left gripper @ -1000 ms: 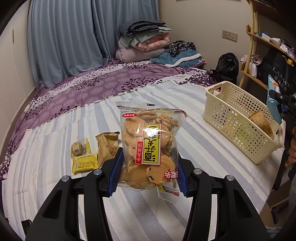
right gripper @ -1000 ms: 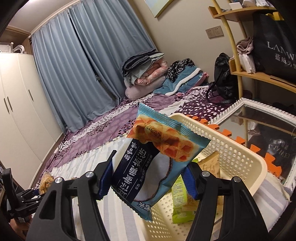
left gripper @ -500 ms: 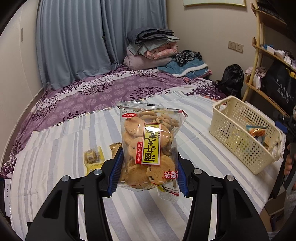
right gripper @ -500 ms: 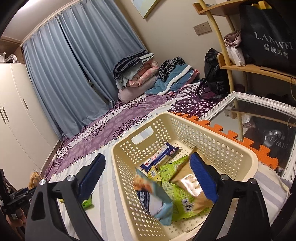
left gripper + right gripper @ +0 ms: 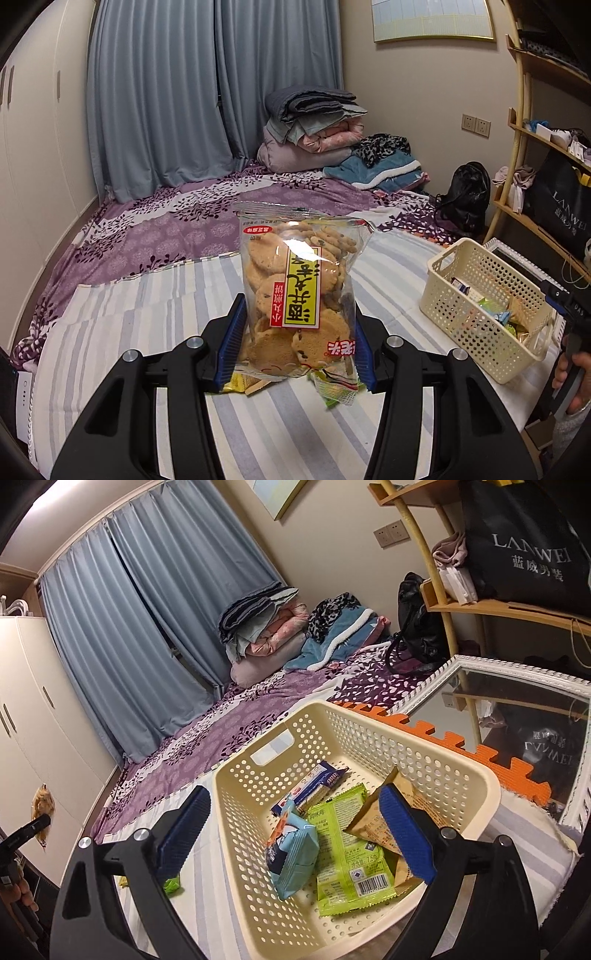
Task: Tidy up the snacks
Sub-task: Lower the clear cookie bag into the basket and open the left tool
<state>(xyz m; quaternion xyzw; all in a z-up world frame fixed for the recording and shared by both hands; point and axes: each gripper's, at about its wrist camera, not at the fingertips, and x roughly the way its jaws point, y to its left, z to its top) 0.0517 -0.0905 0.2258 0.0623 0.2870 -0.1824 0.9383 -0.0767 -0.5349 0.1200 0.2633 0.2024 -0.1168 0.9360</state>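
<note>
1. Clear plastic crinkles between the blue pads of the left gripper (image 5: 295, 341): its jaws are clamped on the lower part of a cookie bag (image 5: 297, 295), which stands upright and lifted above the striped sheet (image 5: 147, 295).
2. Just below the bag's bottom edge, small yellow and green packets (image 5: 258, 384) lie on the sheet, mostly hidden behind the bag.
3. The cream basket (image 5: 443, 295) sits to the right on the sheet, well apart from the held bag.
4. The right gripper (image 5: 295, 834) is spread wide with nothing between its pads; it hangs over the near end of the basket (image 5: 236, 834), its left finger outside the basket's left wall and its right finger over the inside.
5. Inside the basket lie a light-blue packet (image 5: 293, 853) propped against the left wall, a flat green packet (image 5: 349, 853), a tan packet (image 5: 373, 825) partly behind the right finger, and a dark blue packet (image 5: 314, 784) at the far end.
6. A small green packet (image 5: 171, 884) lies on the sheet left of the basket, beside the left finger.
</note>
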